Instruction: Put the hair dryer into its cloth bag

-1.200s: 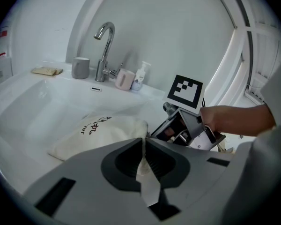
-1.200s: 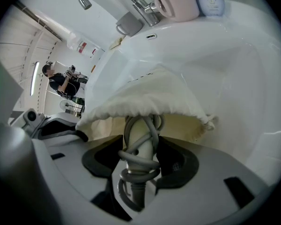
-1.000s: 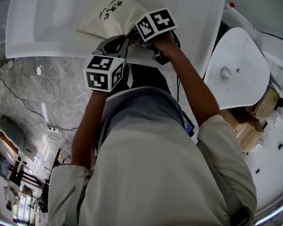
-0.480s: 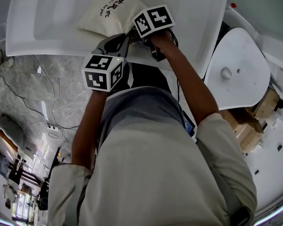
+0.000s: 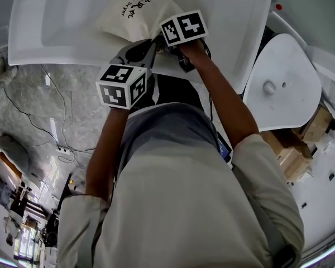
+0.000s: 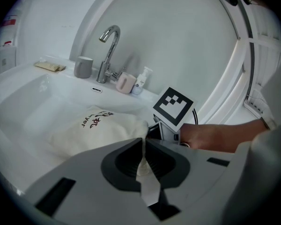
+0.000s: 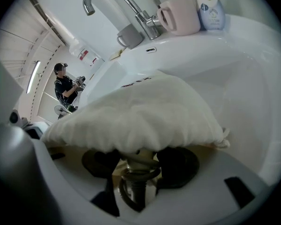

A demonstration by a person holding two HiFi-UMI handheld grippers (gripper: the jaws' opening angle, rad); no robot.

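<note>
The cream cloth bag (image 5: pixel 131 13) with dark print lies bulging in the white basin (image 5: pixel 61 32). In the left gripper view my left gripper (image 6: pixel 143 146) is shut on a white strip (image 6: pixel 147 182) that runs from the bag (image 6: pixel 93 128) at its mouth edge. At the bag's gathered mouth (image 7: pixel 140 114), my right gripper (image 7: pixel 139 163) is closed around the hair dryer's handle end (image 7: pixel 138 172), where the cord comes out. The rest of the hair dryer is hidden inside the cloth. In the head view both marker cubes sit close together at the basin's near rim.
A chrome faucet (image 6: pixel 107 50), a grey cup (image 6: pixel 83 67), a pink mug (image 7: pixel 180 15) and a small bottle (image 7: pixel 208 8) stand on the basin's back ledge. A white chair (image 5: pixel 279 88) and cardboard boxes (image 5: pixel 301 138) are at the right. A person (image 7: pixel 65 88) stands far off.
The right gripper has edged a little further toward the bag. The left gripper has kept its place and its hold.
</note>
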